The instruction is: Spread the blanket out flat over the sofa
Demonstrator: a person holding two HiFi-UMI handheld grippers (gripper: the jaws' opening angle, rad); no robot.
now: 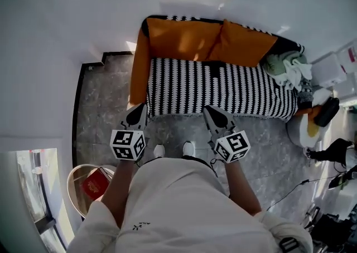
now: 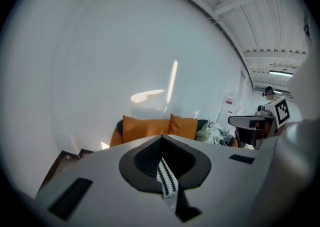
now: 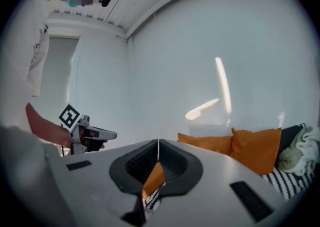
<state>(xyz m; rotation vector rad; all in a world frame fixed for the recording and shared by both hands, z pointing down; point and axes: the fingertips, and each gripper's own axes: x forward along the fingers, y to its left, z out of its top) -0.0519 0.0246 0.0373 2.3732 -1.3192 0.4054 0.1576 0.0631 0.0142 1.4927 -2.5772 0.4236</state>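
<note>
A black-and-white striped blanket (image 1: 223, 87) lies over the seat of an orange sofa (image 1: 184, 37) and hangs over its front edge. My left gripper (image 1: 139, 111) is at that edge near the left corner, and my right gripper (image 1: 211, 111) is near the middle. In the left gripper view the left gripper (image 2: 161, 137) is shut on a strip of the striped blanket (image 2: 167, 181). In the right gripper view the right gripper (image 3: 158, 142) is shut on a fold of the blanket (image 3: 153, 180), orange on one side and striped below. Both grippers are raised and point toward the sofa back.
A heap of green and white cloth (image 1: 290, 68) fills the sofa's right end. A round side table (image 1: 75, 182) with a red book (image 1: 95, 184) stands at my left. A white stool (image 1: 304, 129), dark gear and cables crowd the floor at right. My white shoes (image 1: 188, 149) stand close to the sofa.
</note>
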